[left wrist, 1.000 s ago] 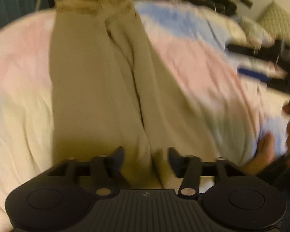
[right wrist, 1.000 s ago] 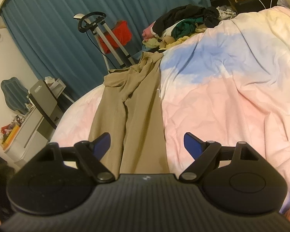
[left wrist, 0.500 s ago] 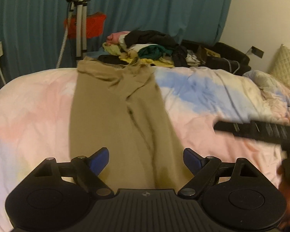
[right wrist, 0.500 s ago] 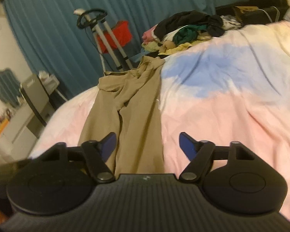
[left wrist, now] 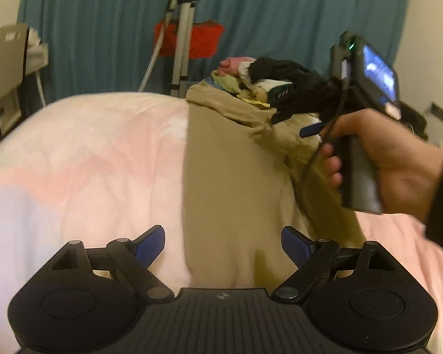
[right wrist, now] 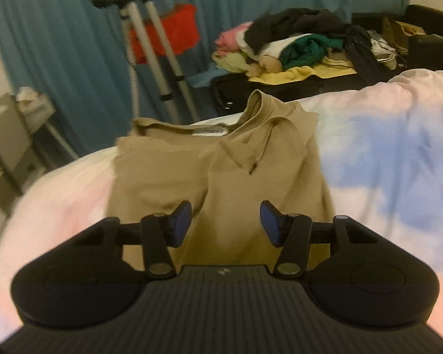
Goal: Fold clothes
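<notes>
The tan trousers point(right wrist: 221, 177) lie lengthwise on the pastel duvet point(left wrist: 88, 162), waistband at 12 o'clock toward the laundry pile point(right wrist: 295, 44), flat for folding. The left gripper point(left wrist: 223, 243) hangs at 6 o'clock over the legs, jaws released, empty. The right gripper point(right wrist: 226, 222), jaws closing on nothing yet, seems aimed at the crotch seam, likely to pinch fabric
</notes>
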`<state>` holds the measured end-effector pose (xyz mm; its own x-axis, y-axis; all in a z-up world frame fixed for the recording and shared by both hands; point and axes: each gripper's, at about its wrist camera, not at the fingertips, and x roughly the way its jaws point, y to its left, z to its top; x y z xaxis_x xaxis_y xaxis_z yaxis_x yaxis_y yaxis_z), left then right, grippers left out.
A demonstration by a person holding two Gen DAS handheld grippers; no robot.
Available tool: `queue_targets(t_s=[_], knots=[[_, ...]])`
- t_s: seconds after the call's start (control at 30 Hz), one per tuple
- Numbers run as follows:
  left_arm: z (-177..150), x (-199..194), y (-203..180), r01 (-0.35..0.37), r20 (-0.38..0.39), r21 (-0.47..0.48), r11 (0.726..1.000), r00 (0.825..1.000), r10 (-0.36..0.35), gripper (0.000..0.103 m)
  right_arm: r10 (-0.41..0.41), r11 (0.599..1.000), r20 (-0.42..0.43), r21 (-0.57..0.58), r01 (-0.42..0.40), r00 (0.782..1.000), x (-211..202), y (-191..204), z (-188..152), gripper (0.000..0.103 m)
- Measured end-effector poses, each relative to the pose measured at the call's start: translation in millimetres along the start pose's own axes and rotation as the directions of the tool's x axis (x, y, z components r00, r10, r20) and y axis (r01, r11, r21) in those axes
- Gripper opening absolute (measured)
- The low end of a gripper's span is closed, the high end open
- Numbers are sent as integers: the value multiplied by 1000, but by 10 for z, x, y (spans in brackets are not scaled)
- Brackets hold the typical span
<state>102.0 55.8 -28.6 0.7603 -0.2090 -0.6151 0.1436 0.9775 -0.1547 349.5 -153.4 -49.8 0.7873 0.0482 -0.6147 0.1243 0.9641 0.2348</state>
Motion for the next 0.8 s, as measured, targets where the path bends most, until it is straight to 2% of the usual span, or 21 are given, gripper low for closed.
queue_targets(t_s=[0.17,0.23,0.27,0.4,0.5,0.57,0.6,0.63,0.67,0.7,0.73,0.8], knots=[[51,223,185,40,-14,-105,994,999,-42,88,-75,996,9,-45,76,997,390,53,33,54],[55,298,217,40,-28,-121,992,999,-44,88,-110,993,23,-41,110,994,433,6,18,24],[52,324,223,38,-34,-124,992,999,-43,88,-130,991,30,-27,131,991,441,-30,14,22],[46,388,225,39,-44,-123,992,998,-45,88,-148,987,85,-43,152,985,365,-87,-85,23],[43,424,204,34,-47,-109,993,998,-39,88,-112,992,118,-46,118,987,203,-107,-124,26],[45,457,181,31,-50,-98,995,998,-36,88,-75,997,93,-27,78,993,56,-154,-137,31],[45,461,164,30,-51,-91,995,998,-35,88,-54,998,81,-11,55,995,-58,-185,-156,42],[54,482,157,27,-52,-84,996,998,-32,88,-30,1000,71,5,30,997,-176,-215,-181,58],[52,467,139,28,-55,-78,997,998,-32,88,1,1000,65,20,-2,998,-317,-250,-228,66],[49,451,122,29,-58,-72,997,998,-33,88,36,999,60,36,-38,998,-487,-302,-299,79],[46,425,104,34,-54,-62,998,998,-38,88,68,996,51,51,-70,996,-639,-352,-372,84],[56,402,70,30,-48,-41,999,998,-32,88,106,992,-8,65,-106,994,-886,-467,-547,84]])
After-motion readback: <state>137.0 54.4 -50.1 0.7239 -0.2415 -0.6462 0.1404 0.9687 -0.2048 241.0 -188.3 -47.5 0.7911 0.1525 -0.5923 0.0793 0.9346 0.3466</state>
